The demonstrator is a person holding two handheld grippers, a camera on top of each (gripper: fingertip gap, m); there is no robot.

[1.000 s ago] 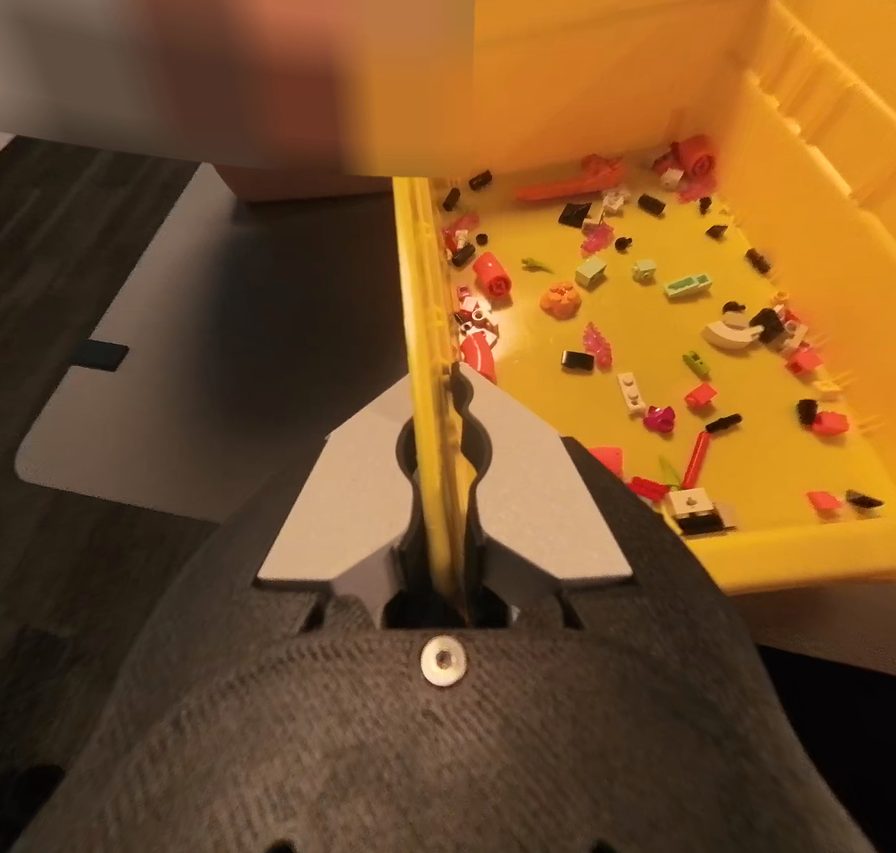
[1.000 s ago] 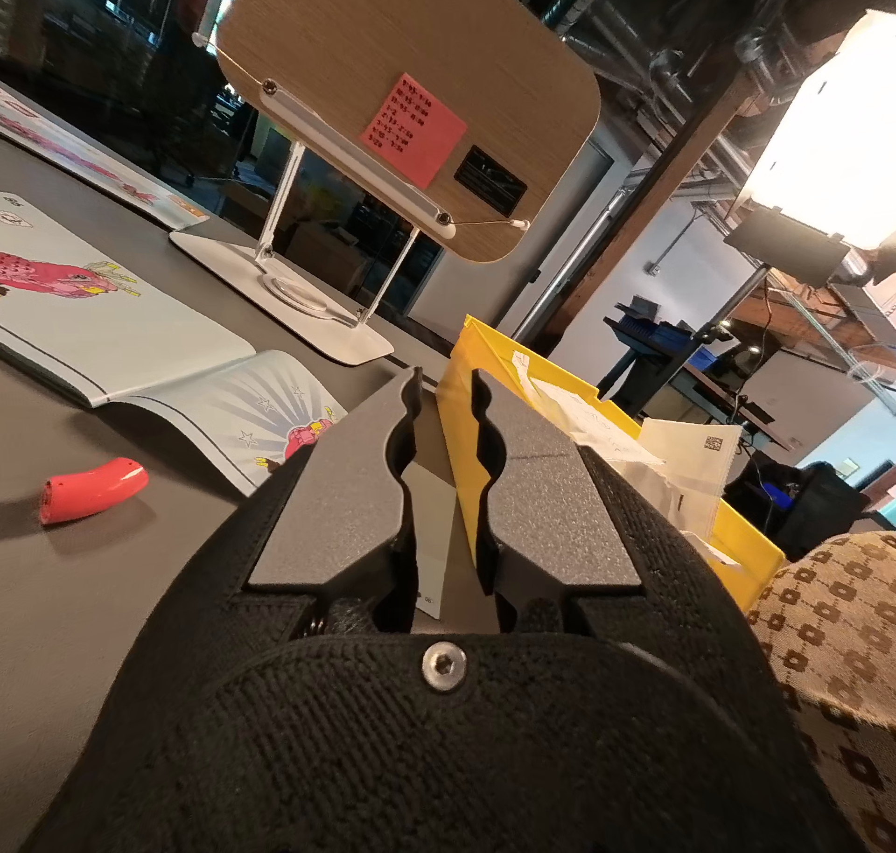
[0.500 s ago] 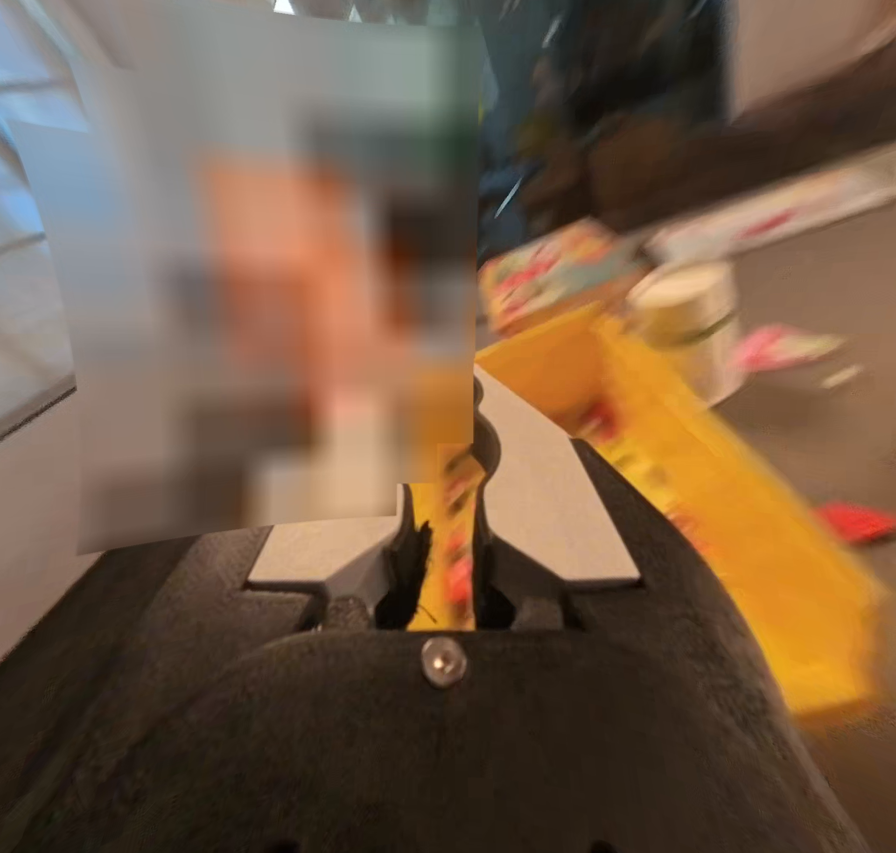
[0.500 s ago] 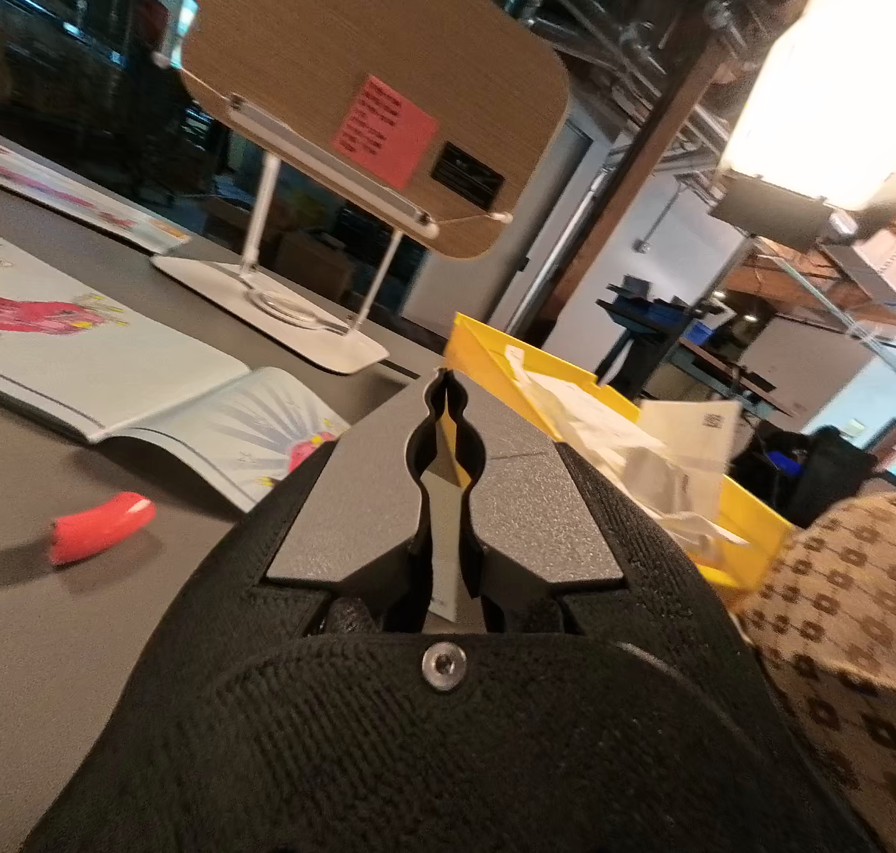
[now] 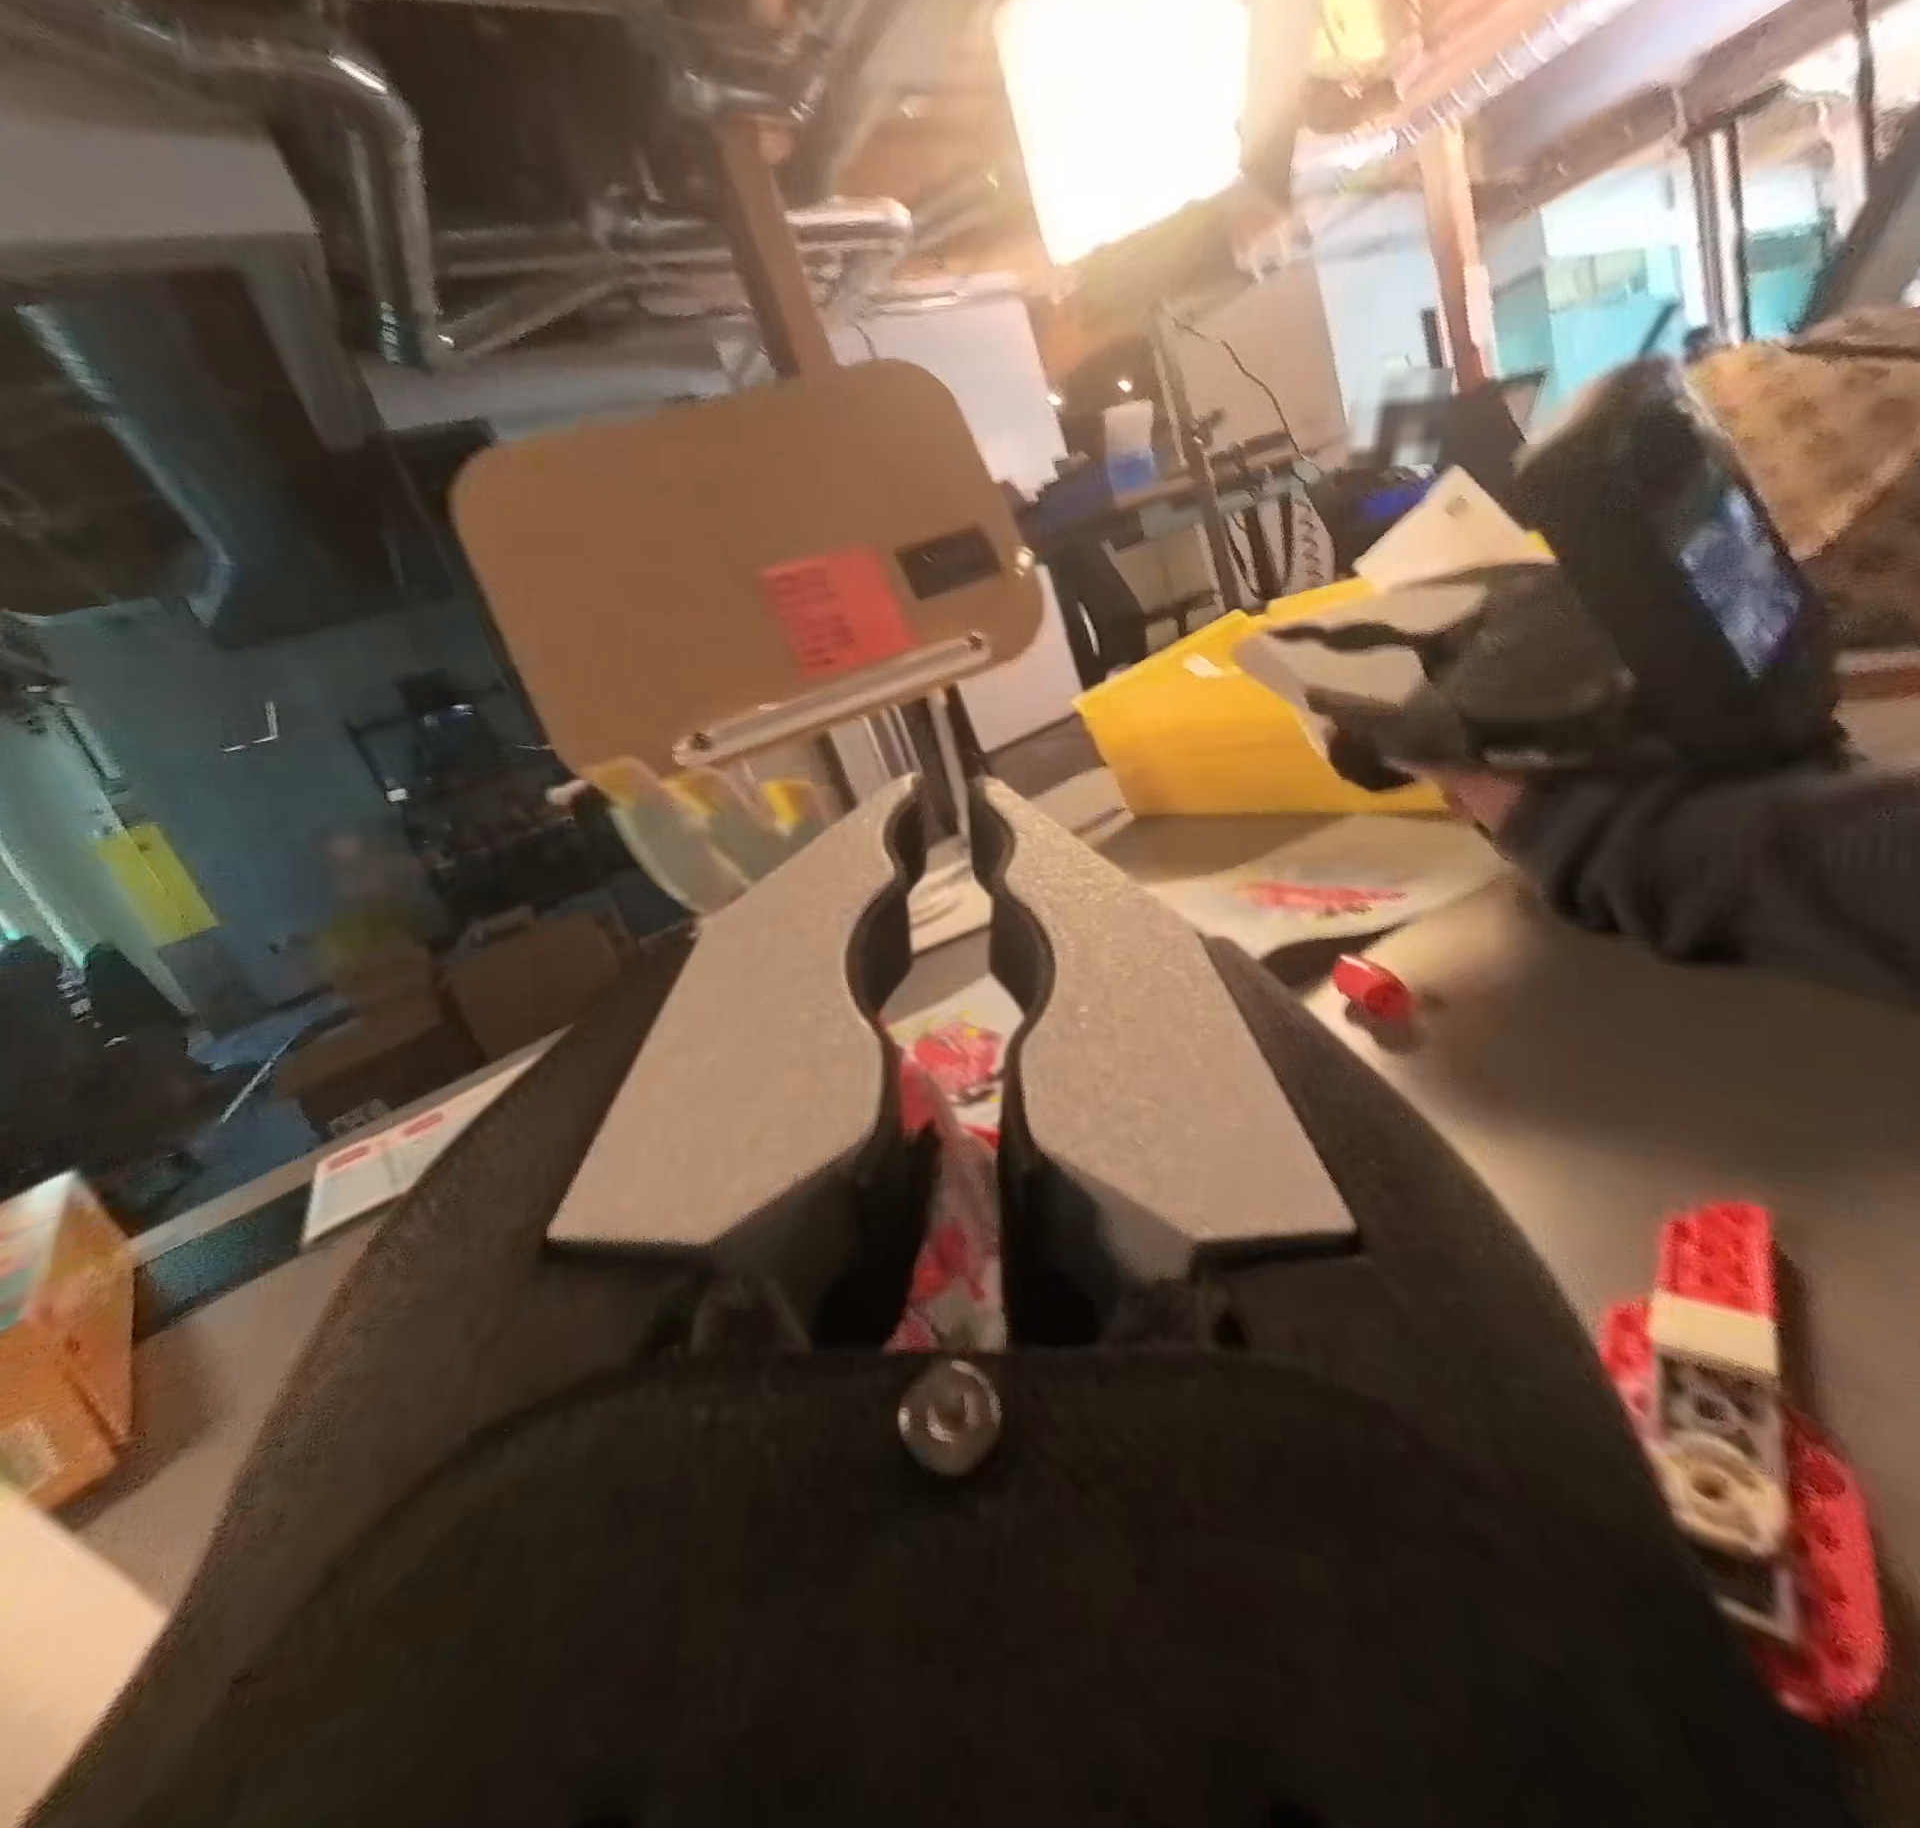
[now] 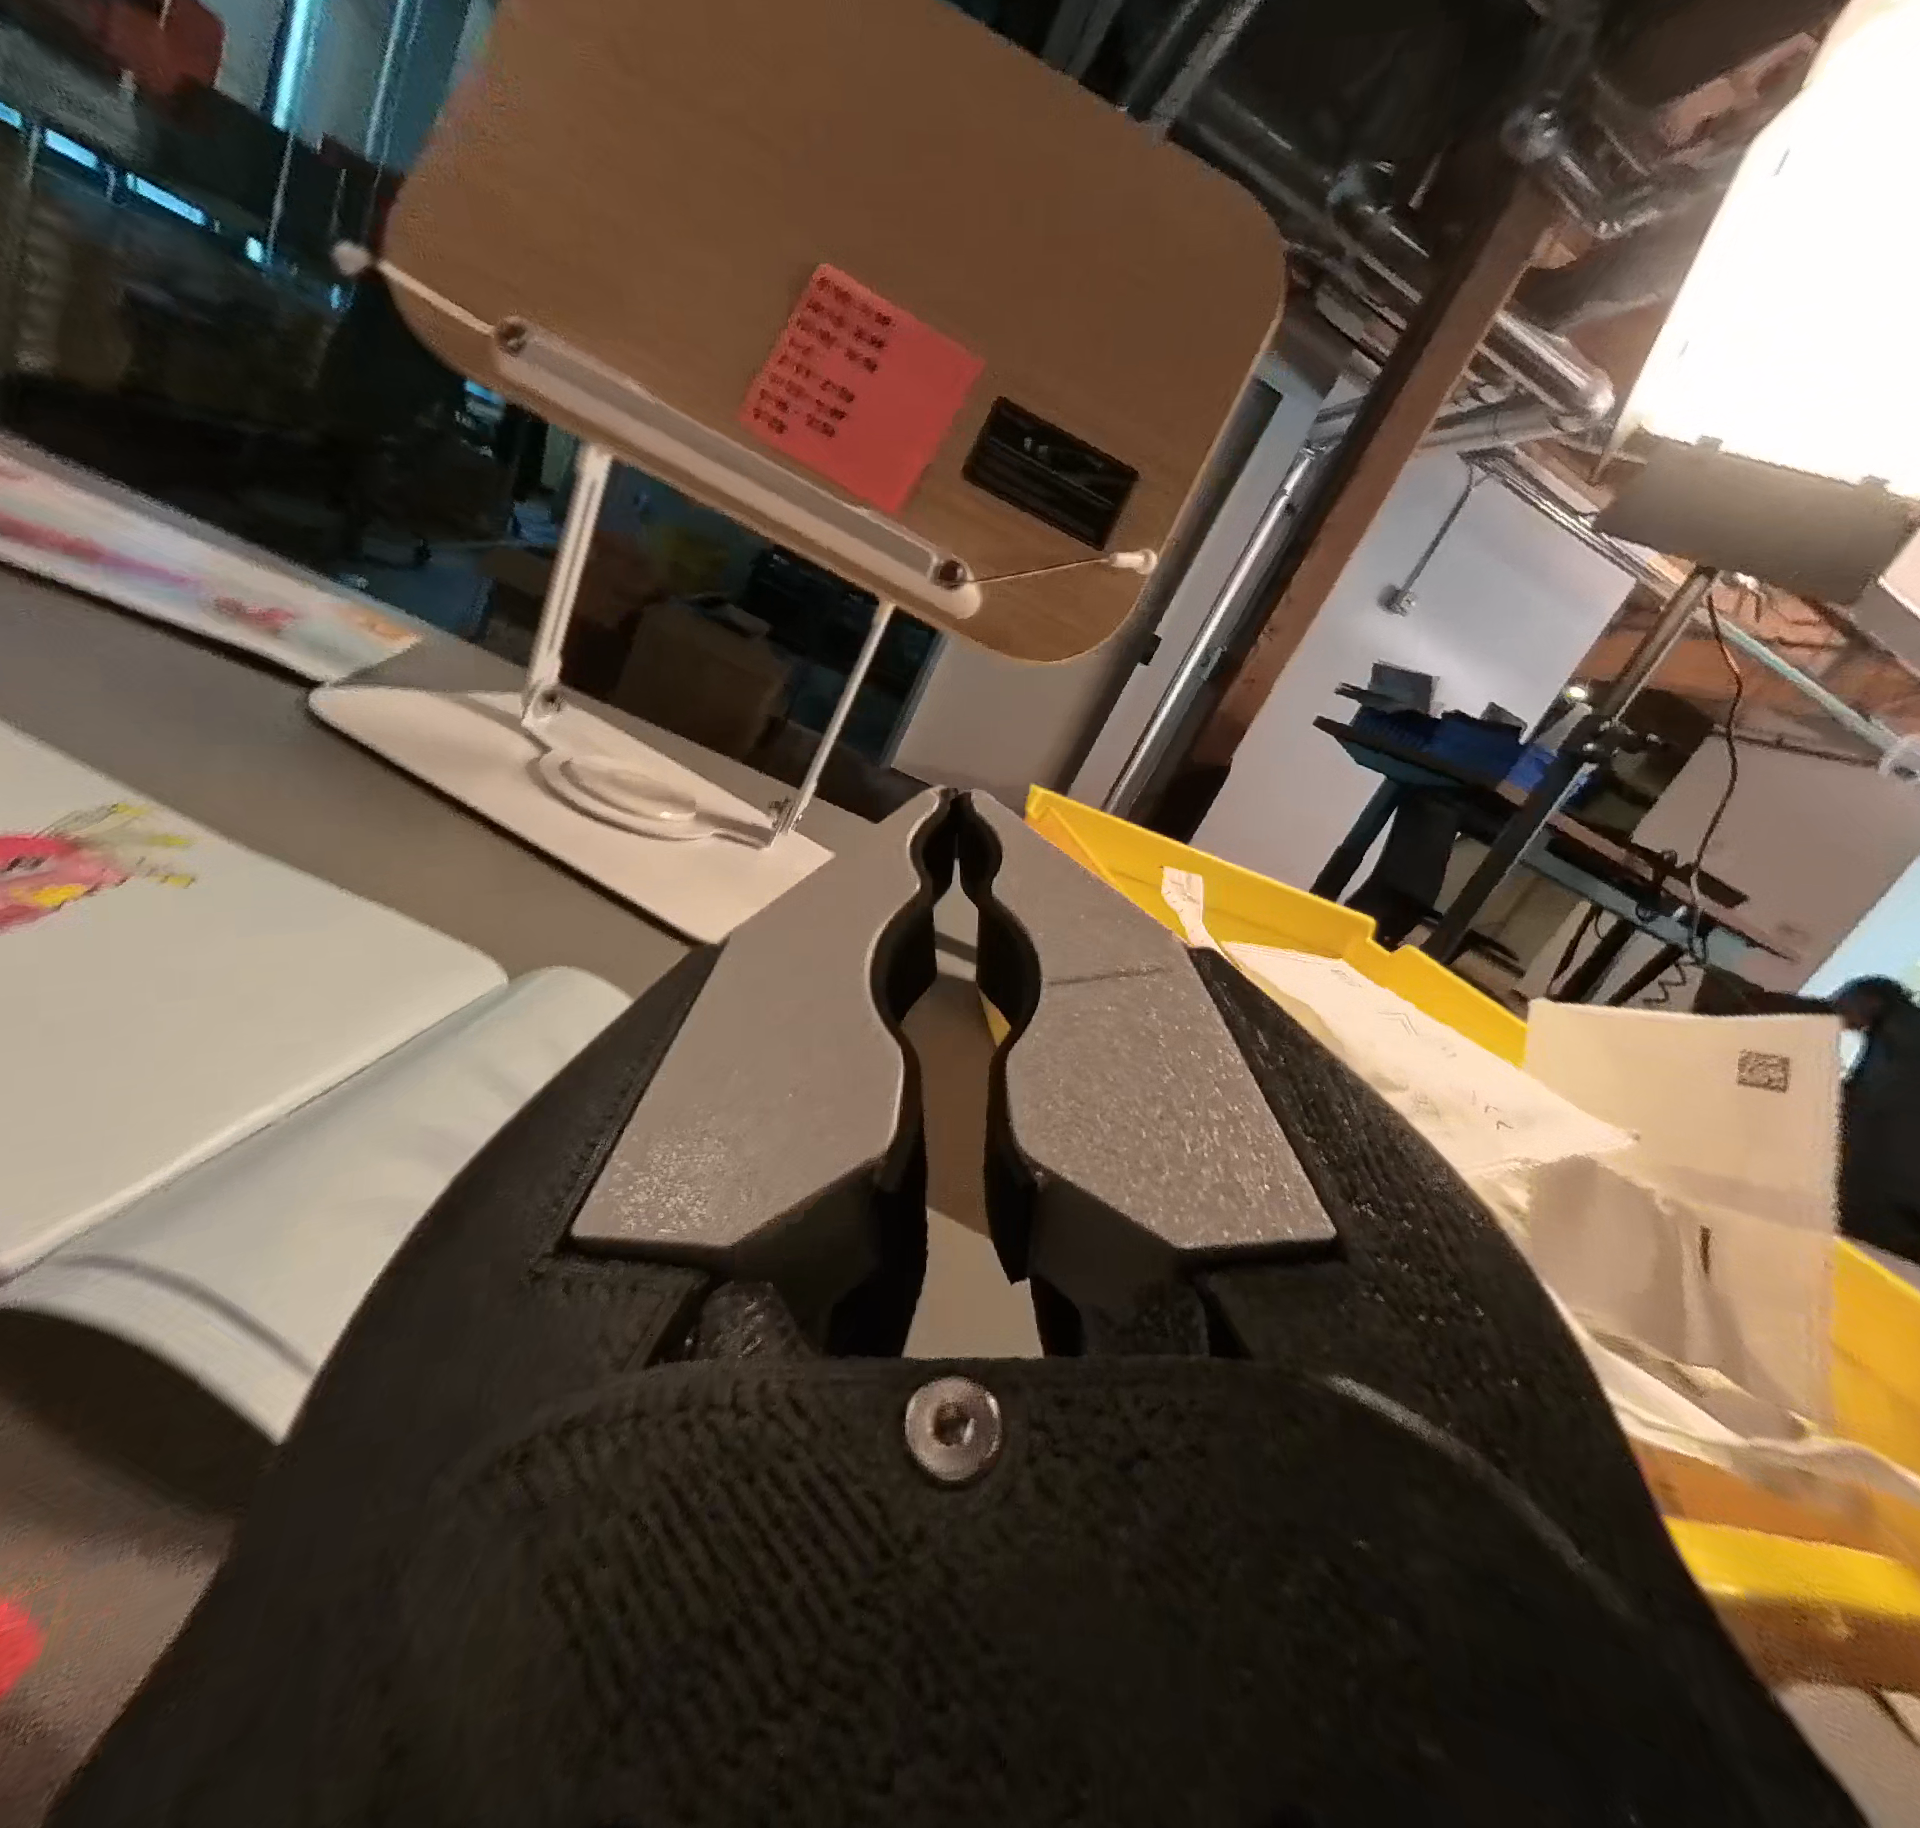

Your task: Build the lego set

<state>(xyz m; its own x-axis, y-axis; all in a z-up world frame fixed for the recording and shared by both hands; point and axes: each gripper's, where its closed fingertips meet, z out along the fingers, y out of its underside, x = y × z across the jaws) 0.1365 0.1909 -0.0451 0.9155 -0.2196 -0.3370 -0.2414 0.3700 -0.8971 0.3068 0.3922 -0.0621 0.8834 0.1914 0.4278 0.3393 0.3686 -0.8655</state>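
Our left gripper (image 5: 945, 802) has its fingers slightly spread on nothing, above a colourful booklet (image 5: 951, 1061) on the counter (image 5: 1538, 1082); red brick build (image 5: 1756, 1446) beside it. Right gripper (image 6: 954, 799) fingers pressed together, bare, beside the yellow bin (image 6: 1299, 905) of papers. Wooden stand (image 6: 831, 324) stands beyond.

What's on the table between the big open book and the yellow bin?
In the right wrist view, the book stand's white base sits between the open book and yellow bin, beyond the shut right claw.
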